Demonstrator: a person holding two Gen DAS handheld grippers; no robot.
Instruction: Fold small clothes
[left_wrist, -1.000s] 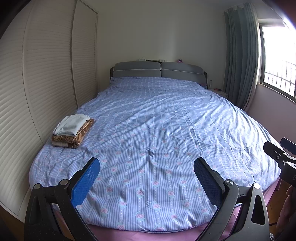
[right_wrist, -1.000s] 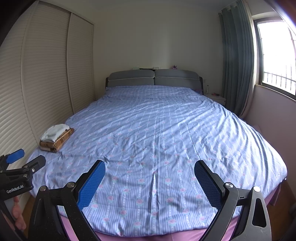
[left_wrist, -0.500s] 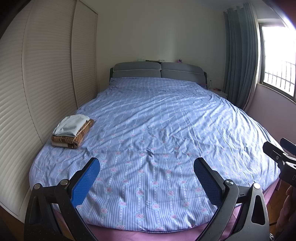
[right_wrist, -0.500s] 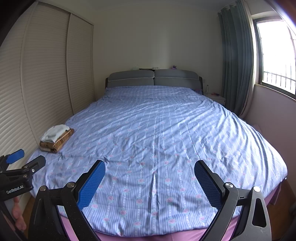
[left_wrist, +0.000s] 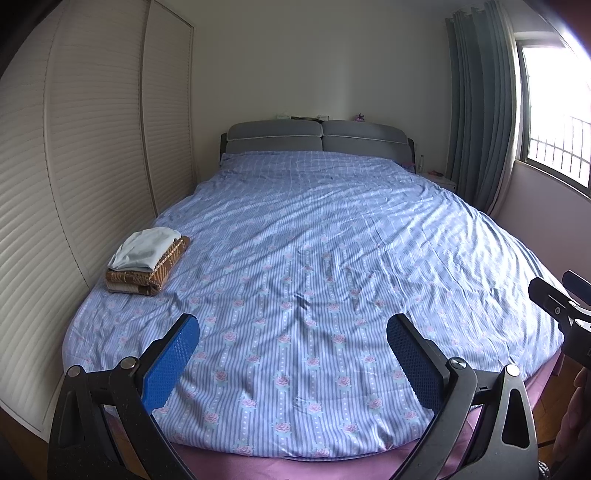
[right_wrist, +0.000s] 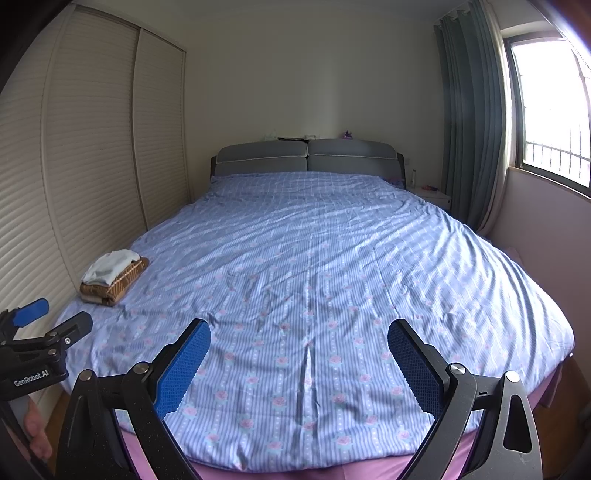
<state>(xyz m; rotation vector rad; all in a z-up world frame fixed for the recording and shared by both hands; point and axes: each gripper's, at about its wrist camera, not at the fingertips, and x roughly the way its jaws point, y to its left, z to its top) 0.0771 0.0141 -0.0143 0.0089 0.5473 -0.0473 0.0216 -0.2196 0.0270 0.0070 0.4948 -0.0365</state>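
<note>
Hovering: left gripper and right gripper both hang over the foot of the bed, jaws spread wide, nothing between the blue pads.
Clothes: folded stack sits near the bed's left edge by the louvered wardrobe doors; pale garment on top of a brown patterned one.
Work area: striped floral duvet is bare in the middle; no unfolded garment shows in either view.
Stage: judged between items, or finished; cannot tell which.
Next move: if another piece comes, lay it flat mid-duvet, well apart from the stack.
Technique: pinch one fabric layer at the corners, not the duvet under it.
Risk: soft bedding wrinkles easily; pads could snag it and drag the stack.
</note>
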